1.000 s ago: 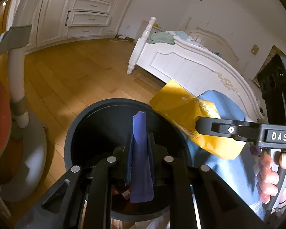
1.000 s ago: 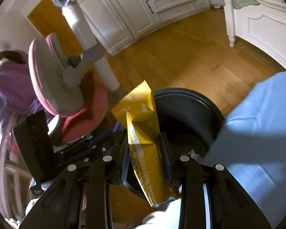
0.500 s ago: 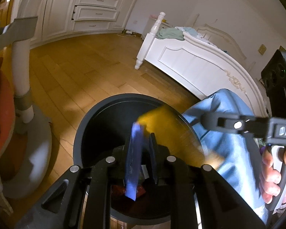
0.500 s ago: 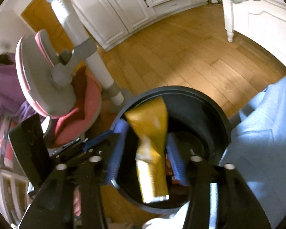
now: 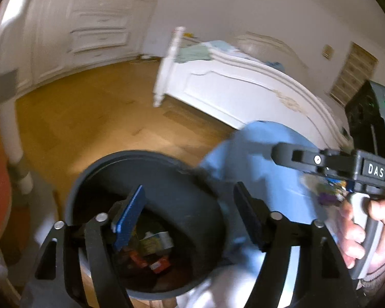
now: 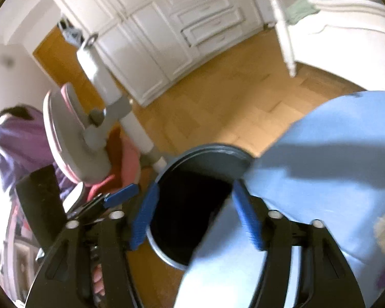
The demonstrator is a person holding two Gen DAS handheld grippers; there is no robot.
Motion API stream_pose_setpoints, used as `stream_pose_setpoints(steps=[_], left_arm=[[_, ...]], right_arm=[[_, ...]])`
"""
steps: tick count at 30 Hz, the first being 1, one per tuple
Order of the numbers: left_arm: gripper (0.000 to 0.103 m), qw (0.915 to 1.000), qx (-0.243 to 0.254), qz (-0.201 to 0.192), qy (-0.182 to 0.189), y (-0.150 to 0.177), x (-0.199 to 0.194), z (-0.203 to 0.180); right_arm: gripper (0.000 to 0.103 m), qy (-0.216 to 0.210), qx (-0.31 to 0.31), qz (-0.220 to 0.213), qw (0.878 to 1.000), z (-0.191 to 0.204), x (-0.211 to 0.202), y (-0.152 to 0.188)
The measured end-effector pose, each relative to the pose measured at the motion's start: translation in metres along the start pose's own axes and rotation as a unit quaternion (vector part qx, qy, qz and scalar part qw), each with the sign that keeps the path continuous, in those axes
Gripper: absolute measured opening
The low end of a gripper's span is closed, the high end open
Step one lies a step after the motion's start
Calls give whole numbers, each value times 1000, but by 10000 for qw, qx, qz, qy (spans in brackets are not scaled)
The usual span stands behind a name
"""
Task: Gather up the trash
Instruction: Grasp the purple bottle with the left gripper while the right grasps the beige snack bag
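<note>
The left gripper [image 5: 188, 213] hangs over the dark round trash bin [image 5: 95, 179], fingers spread wide with nothing between them. The bin sits at six o'clock in the left wrist view, and crumpled wrappers [image 5: 151, 251] lie at its bottom. The right gripper [image 6: 196, 210], its fingers likewise spread and empty, is above the same bin [image 6: 213, 154], whose inside reads black there; blue-trousered legs [image 6: 320, 166] press in at three o'clock.

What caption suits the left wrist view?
Open left gripper above a dark bin holding wrappers.
</note>
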State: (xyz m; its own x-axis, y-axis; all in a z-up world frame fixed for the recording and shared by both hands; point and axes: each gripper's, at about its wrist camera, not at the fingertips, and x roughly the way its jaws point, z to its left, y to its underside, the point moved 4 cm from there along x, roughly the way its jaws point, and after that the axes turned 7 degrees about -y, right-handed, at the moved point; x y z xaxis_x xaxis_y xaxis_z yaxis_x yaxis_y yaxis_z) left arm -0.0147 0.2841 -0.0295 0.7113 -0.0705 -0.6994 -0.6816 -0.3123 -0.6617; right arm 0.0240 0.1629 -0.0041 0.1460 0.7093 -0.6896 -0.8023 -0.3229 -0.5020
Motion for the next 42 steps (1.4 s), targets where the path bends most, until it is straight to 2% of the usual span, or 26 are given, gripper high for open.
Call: stream_pose_setpoints(steps=[5,11,15,20,23,27,32,34,38,42], left_arm=[[75,9963,704,14,489,-3,-2,-72],[75,9828,1531,198,1018,10,4,-156],[76,9717,2003,452,1171,29,14,-197],[77,9639,2284,716,1166,47,25,-224],[77,9602,2409,779,1179,50,32,-237],[77,9514,2747,780,1156,55,41,-259],[77,9260,3535,827,1034,59,63,-284],[77,9182,3703,914,1067,57,72,-289],[76,9060,3937,1109,1089,59,87,-293],[57,8983,3991,1399,1194,63,95,-297]], right_arm=[[75,344,47,-510,9981,-33,-65,9],[75,870,158,-981,9912,-84,-144,36],[75,1367,262,-1211,9828,-123,-197,65],[75,1881,457,-1279,9727,-171,-247,102],[75,2039,575,-1252,9692,-190,-266,122],[75,2272,480,-1085,9666,-201,-274,142],[71,2357,146,-784,9686,-193,-257,149],[71,2509,46,-678,9656,-192,-251,150],[61,2688,182,-579,9613,-204,-246,147],[46,2626,342,-319,9638,-222,-239,142]])
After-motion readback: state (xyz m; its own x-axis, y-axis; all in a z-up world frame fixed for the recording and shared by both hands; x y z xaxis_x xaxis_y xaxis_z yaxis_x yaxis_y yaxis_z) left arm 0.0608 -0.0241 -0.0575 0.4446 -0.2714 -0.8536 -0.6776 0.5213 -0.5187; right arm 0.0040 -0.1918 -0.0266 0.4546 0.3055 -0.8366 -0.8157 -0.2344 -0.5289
